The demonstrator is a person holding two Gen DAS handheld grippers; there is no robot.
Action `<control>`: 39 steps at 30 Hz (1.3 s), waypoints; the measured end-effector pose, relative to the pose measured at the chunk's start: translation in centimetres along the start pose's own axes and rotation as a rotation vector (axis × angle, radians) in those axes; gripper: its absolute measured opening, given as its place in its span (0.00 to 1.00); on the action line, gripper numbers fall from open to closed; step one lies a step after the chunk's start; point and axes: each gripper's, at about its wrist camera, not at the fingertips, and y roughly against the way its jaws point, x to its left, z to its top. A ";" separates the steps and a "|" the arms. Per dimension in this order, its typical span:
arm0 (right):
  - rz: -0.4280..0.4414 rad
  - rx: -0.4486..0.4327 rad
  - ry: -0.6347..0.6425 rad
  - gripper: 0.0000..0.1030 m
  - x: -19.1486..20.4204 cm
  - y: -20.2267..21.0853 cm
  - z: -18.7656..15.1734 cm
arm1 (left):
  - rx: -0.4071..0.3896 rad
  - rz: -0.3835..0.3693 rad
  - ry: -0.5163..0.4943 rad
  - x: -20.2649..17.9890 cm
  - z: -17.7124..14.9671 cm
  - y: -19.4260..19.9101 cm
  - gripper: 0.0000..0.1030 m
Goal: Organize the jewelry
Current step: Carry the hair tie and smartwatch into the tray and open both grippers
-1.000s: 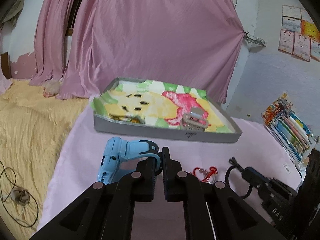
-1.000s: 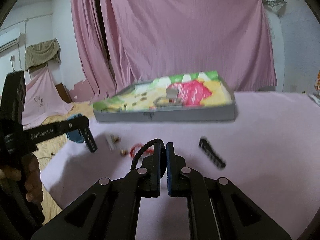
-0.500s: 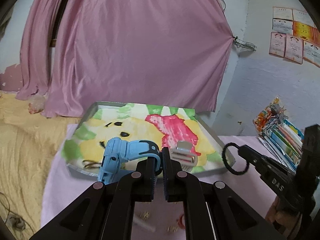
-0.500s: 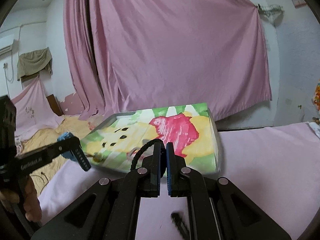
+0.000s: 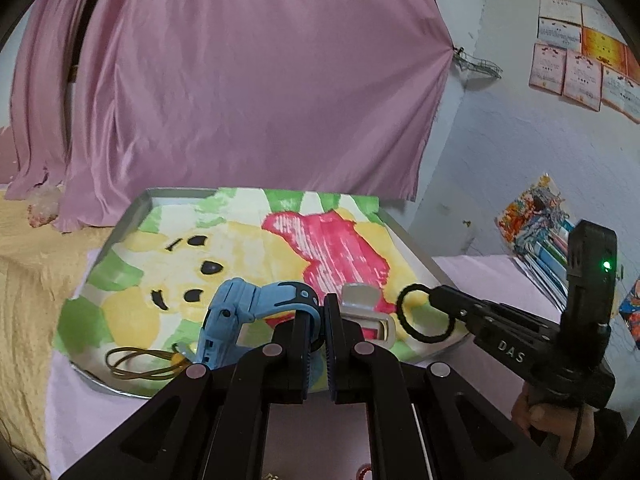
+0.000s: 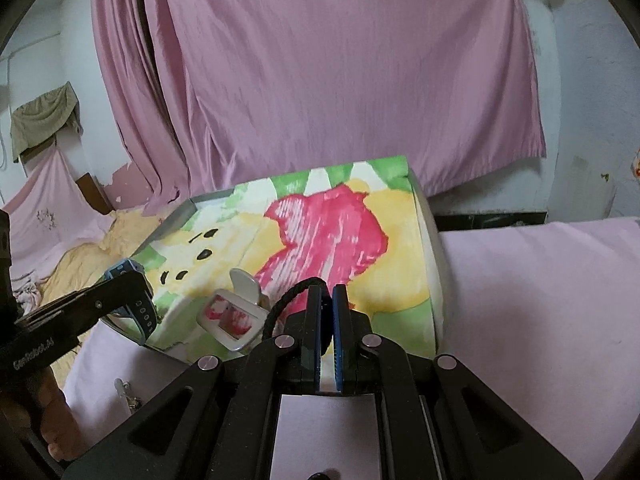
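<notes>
**Both grippers loaded and held over the tray; release pending**

The left gripper (image 5: 323, 322) is clamped on the strap of a blue watch (image 5: 244, 312), whose body hangs out to its left. The right gripper (image 6: 327, 312) is clamped on a black hair tie (image 6: 286, 304), its loop standing out to the left of the fingers. Both items hang above the tray (image 5: 132, 208), which is lined with a cartoon-print cloth (image 5: 248, 240). Just ahead of both grippers lies a small open mirror case (image 6: 232, 318); a thin gold loop (image 5: 136, 364) lies low and left of the left gripper, near the tray's front rim.

Risks, as judged: the watch is held by its strap only, well off its heavy end, so it may swing or slip on release and land on the mirror case or the gold loop. The hair tie, pinched at one point, could spring or roll past the near rim. The two grippers are close together and could clash.

Against the frames a second ago, both grippers have advanced from over the pink table surface to over the tray, loads unchanged.
</notes>
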 end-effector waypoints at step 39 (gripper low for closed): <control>-0.066 0.055 -0.019 0.40 -0.4 -0.8 -0.1 | 0.081 -0.049 0.033 0.6 -0.9 -1.7 0.18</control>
